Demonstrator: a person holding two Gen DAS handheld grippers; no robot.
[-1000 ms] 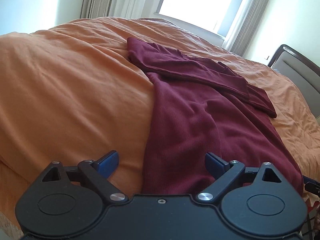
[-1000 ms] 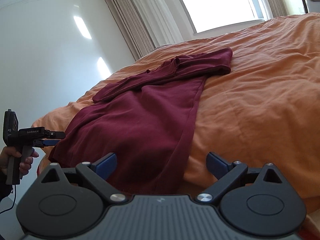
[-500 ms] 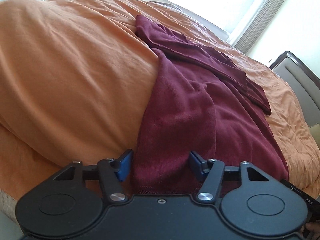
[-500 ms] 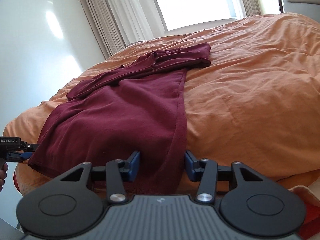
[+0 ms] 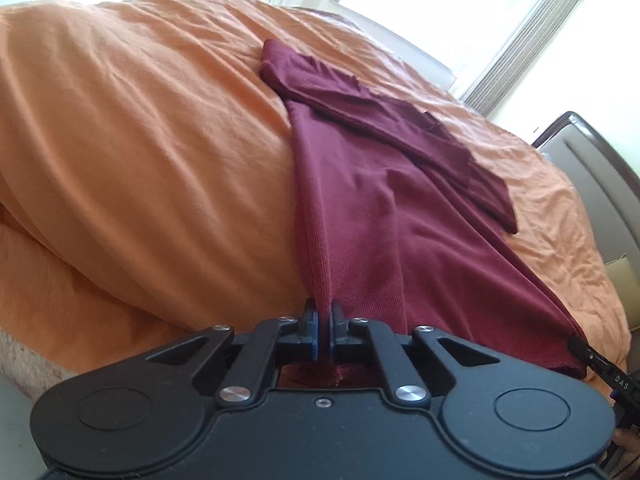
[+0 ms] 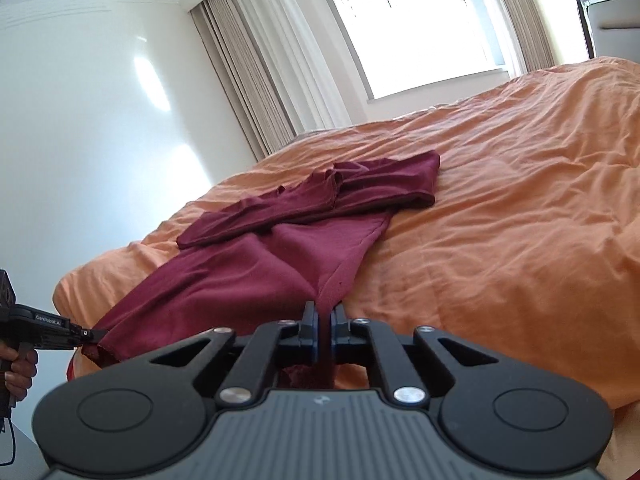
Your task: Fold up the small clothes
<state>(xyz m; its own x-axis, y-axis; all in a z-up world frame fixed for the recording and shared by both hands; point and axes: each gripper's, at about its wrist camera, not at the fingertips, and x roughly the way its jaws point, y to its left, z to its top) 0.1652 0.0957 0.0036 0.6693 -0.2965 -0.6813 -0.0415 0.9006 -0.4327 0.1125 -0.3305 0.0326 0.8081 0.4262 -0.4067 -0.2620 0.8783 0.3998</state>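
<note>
Lying stretched — maroon shirt, sleeves folded.

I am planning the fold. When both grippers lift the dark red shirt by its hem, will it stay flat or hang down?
The dark red shirt is probably floppy: it drapes over the orange duvet and already bunches toward the left gripper and the right gripper. The middle would likely sag between them. The sleeves, folded loosely across the top, may slide off.

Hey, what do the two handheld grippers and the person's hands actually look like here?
Both the left gripper and the right gripper are matte black, with round side housings, silver pivot screws and blue-lined jaws. The right one's body has a grey ribbed top. White lettering marks their sides. A bare hand shows, and a thin black cable hangs.
</note>
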